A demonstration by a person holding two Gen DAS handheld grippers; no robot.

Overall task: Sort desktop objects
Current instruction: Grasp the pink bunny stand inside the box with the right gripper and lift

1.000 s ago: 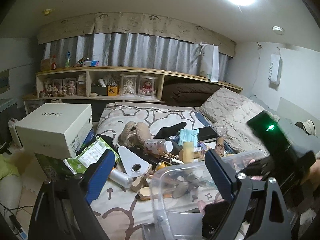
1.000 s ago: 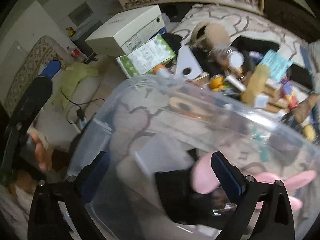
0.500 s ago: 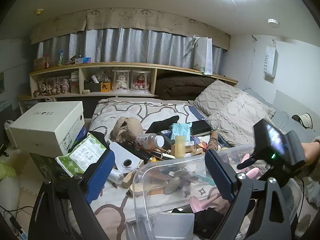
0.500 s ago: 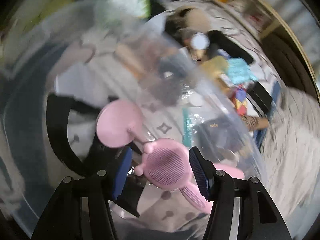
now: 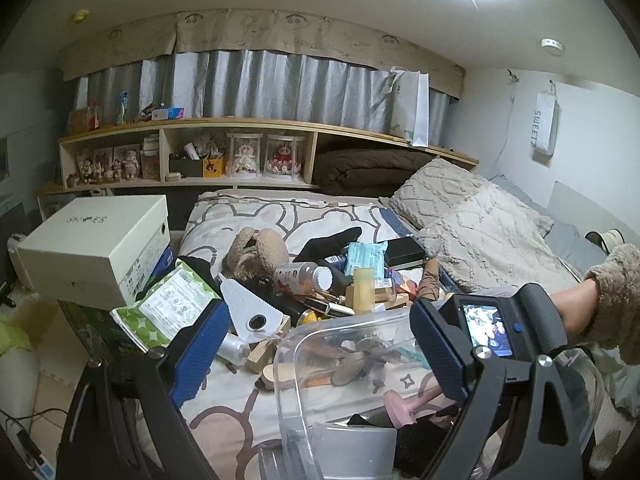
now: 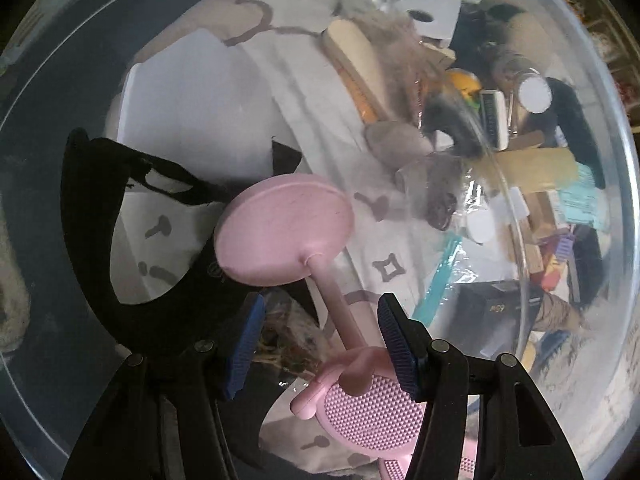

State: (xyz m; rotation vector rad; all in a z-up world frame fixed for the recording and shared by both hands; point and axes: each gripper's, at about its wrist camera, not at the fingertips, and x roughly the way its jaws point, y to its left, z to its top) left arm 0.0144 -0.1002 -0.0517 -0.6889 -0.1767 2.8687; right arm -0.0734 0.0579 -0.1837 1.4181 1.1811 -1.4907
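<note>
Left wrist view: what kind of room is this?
Most likely a bedroom: the clutter sits on a bed with pillows, a headboard shelf holding dolls, and curtains behind.

white hanging bag [image 5: 545,124]: "SWEET" | white shoe box [image 5: 96,248]: print upside down, unclear

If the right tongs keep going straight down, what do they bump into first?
Probably the pink stand lying in the clear tub: its thin stem sits right between the right tongs. Depth is hard to judge, so its pink dotted end below might touch first.
</note>
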